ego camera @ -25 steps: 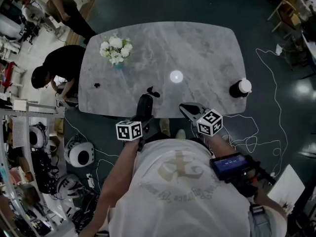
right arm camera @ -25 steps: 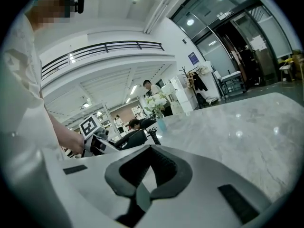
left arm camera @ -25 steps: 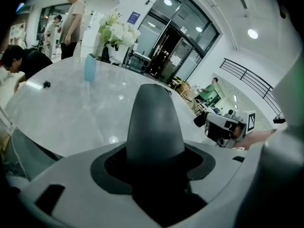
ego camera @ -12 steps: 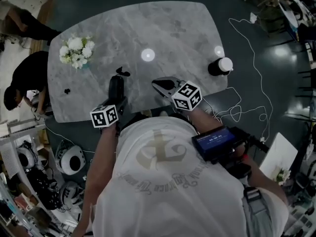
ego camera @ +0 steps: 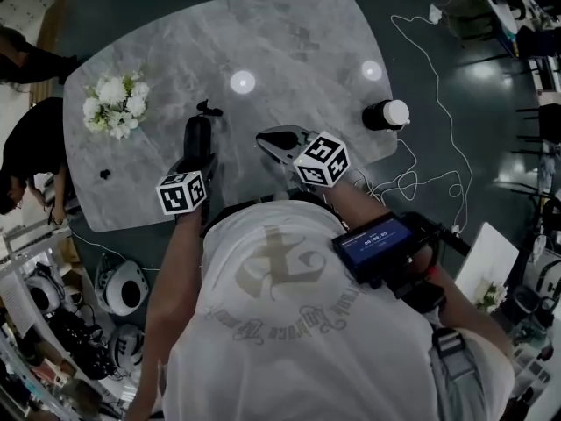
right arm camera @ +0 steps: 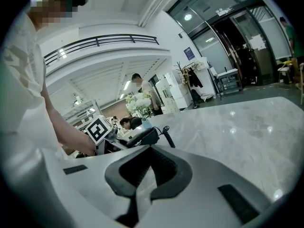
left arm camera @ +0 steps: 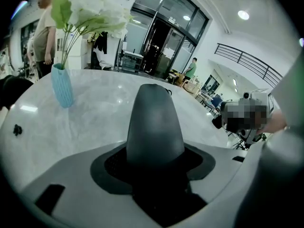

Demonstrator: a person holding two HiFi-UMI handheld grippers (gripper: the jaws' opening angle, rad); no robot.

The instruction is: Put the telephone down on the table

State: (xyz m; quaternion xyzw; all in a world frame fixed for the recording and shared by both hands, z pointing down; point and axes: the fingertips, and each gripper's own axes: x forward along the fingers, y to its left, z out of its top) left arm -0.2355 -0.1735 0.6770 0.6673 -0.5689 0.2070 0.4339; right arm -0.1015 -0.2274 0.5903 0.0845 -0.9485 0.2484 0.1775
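Observation:
The black telephone handset (ego camera: 197, 137) pokes out ahead of my left gripper (ego camera: 196, 158), which is shut on it; a short curl of cord (ego camera: 209, 108) shows at its far end. It hangs over the near part of the grey marble table (ego camera: 289, 33), and I cannot tell whether it touches. In the left gripper view the handset (left arm camera: 154, 122) fills the gap between the jaws. My right gripper (ego camera: 268, 140) sits just to the right, shut and empty. The right gripper view shows the handset (right arm camera: 142, 137) beside the left marker cube (right arm camera: 98, 128).
White flowers in a blue vase (ego camera: 112, 103) stand at the table's left. A small black object (ego camera: 105, 174) lies near the left edge. A black bottle with a white lid (ego camera: 386, 114) stands at the right edge. Cables (ego camera: 421, 182) trail on the floor.
Both grippers have moved forward from the table's near edge to over its surface. The left one carried the handset with it.

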